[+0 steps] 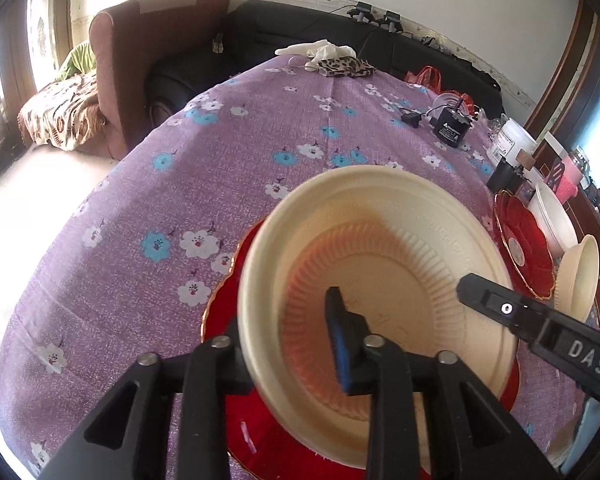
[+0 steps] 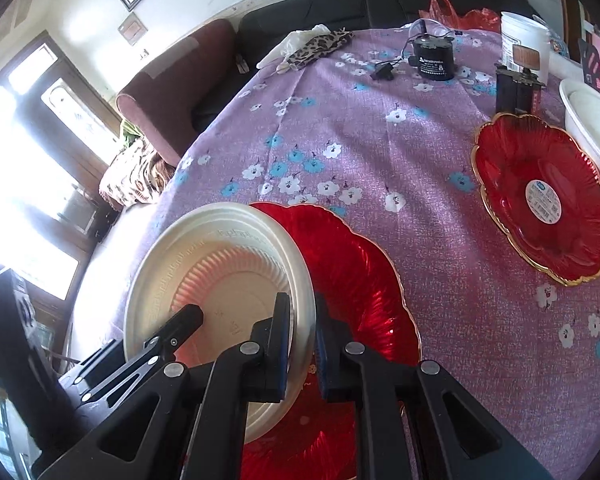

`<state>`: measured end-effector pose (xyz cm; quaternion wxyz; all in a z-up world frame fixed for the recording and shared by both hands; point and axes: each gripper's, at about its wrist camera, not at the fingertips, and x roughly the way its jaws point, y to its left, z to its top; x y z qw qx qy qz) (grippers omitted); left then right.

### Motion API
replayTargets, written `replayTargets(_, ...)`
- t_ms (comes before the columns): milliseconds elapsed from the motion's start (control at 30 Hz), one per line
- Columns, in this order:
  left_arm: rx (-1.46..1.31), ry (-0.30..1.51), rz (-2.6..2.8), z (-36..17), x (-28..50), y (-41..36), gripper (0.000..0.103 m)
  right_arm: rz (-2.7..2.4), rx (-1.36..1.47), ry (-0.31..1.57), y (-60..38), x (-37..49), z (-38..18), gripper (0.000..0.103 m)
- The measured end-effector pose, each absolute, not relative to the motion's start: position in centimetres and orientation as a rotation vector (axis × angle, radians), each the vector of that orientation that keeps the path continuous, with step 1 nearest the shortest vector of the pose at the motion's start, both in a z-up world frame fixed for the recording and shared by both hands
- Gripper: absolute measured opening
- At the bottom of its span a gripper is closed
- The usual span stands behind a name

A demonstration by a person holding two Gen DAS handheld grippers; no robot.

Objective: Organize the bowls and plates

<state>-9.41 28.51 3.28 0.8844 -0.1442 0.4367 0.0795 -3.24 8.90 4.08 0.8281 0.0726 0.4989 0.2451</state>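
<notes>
A ribbed cream bowl [image 1: 380, 256] hangs tilted over a red gold-rimmed plate [image 2: 356, 280] on the purple flowered tablecloth [image 2: 380, 152]. My right gripper [image 2: 302, 308] is shut on the bowl's [image 2: 220, 256] near rim, one pad inside and one outside. My left gripper [image 1: 284, 312] straddles the opposite rim. Its blue pad [image 1: 338, 340] stands inside the bowl, apart from the wall, so that gripper is open. The right gripper [image 1: 484, 292] also shows at the right of the left wrist view. I cannot tell whether the bowl touches the plate [image 1: 220, 308].
A second red plate [image 2: 540, 196], a white bowl [image 2: 592, 128] and another cream bowl [image 1: 578, 276] lie at the right. At the table's far side are a black battery [image 2: 434, 58], a white jar [image 2: 524, 44] and a leopard cloth [image 2: 320, 50]. Sofas stand behind.
</notes>
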Motion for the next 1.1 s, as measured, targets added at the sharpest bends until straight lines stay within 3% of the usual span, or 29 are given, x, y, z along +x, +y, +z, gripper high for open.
replayTargets(100,-0.28,0.891,0.168,3.8,-9.6,28.0,0.052,0.509,0.159,1.056,8.9,-3.3,4.0,0.014)
replayTargets(167,-0.278,0.883,0.168,4.2,-10.0,27.9,0.055,0.502,0.168,1.048,8.6,-3.1,4.0,0.025)
replayTargets(233,-0.277,0.87,0.175,4.7,-10.4,27.9,0.061,0.501,0.186,1.032,8.1,-3.2,4.1,0.042)
replayTargets(300,-0.275,0.849,0.185,5.3,-10.8,28.0,0.067,0.503,0.203,1.01,7.5,-3.4,4.6,0.043)
replayTargets(800,-0.281,0.72,0.145,10.3,-13.5,25.4,0.072,0.4,0.35,0.869,-4.6,-6.2,7.9,0.045)
replayTargets(900,-0.293,0.695,0.114,11.0,-13.5,24.1,0.077,0.343,0.379,0.86,-7.7,-6.3,7.6,0.051)
replayTargets(1100,-0.265,0.732,0.035,10.5,-12.4,20.1,0.077,0.258,0.45,0.891,-12.1,-5.6,5.6,0.051)
